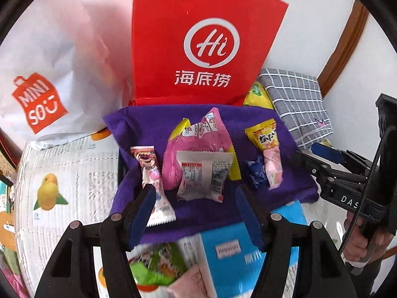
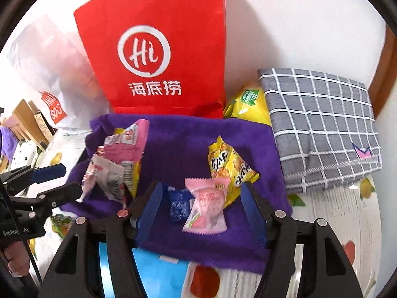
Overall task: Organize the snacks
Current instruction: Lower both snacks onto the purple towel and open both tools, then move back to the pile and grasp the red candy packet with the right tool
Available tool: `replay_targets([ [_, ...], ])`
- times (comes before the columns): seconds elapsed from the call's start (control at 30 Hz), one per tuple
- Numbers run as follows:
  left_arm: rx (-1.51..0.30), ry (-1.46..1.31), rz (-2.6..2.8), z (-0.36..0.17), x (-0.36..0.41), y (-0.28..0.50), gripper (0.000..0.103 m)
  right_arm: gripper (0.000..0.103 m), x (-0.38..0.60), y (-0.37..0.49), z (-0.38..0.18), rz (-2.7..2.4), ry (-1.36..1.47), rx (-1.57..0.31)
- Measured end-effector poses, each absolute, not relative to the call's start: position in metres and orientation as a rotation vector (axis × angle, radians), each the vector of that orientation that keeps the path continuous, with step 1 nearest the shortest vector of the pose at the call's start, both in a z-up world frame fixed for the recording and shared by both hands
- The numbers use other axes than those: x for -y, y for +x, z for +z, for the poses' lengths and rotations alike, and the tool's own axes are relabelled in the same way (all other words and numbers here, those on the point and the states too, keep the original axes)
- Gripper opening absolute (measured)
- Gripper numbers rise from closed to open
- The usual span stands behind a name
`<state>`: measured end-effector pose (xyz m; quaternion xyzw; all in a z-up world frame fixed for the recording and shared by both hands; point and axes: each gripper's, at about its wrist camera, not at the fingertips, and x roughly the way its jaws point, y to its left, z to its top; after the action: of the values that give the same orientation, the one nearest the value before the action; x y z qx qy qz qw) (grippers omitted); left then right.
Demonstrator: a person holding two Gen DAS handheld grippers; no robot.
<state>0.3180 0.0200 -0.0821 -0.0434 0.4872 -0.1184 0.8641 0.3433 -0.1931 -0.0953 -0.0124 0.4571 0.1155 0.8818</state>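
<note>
1. At the left of the purple cloth [image 1: 139,134], the long white strawberry-print packet [image 1: 155,186] lies right by the left claw's [image 1: 196,213] near finger. That claw is released, nothing between its pads; a careless descent could clip the packet's tail and drag it off the cloth's edge.
2. In the centre, the grey-white wrapper [image 1: 203,173] overlaps the big pink packet [image 1: 196,144]. Grabbing one risks lifting or flipping the other, since they rest on each other.
3. Right of centre, the small blue candy [image 2: 180,204] touches the pale pink packet [image 2: 206,211], which leans on the yellow packet [image 2: 228,166]. The right claw [image 2: 202,213] hangs released over them; closing here could pinch two wrappers together.
4. At the right, both claws work close; I judge a collision possible.
5. The soft cloth may bunch under the pads and spill snacks.
</note>
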Motion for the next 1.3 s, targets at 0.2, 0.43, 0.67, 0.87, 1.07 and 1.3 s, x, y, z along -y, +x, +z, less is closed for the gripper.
replay_targets([
  [0.2, -1.001, -0.102, -0.250, -0.066, -0.029, 0.285, 0.065, 0.065, 0.199, 0.301, -0.074, 0.206, -0.008, -0.915],
  [0.43, -0.995, -0.108, -0.254, -0.060, -0.029, 0.247, 0.065, 0.065, 0.208, 0.251, -0.061, 0.211, 0.003, -0.893],
  [0.67, -0.988, -0.087, -0.258, -0.058, -0.028, 0.210, 0.065, 0.065, 0.211, 0.217, -0.064, 0.200, 0.019, -0.907],
  [0.87, -0.993, -0.089, -0.265, -0.063, -0.030, 0.189, 0.065, 0.065, 0.211, 0.195, -0.075, 0.203, 0.042, -0.936],
  [1.07, -0.998, -0.092, -0.253, -0.069, -0.040, 0.178, 0.065, 0.065, 0.204, 0.179, -0.086, 0.210, 0.039, -0.950],
  [1.3, -1.004, -0.119, -0.220, -0.077, -0.059, 0.169, 0.065, 0.064, 0.191, 0.171, -0.103, 0.229, 0.044, -0.983],
])
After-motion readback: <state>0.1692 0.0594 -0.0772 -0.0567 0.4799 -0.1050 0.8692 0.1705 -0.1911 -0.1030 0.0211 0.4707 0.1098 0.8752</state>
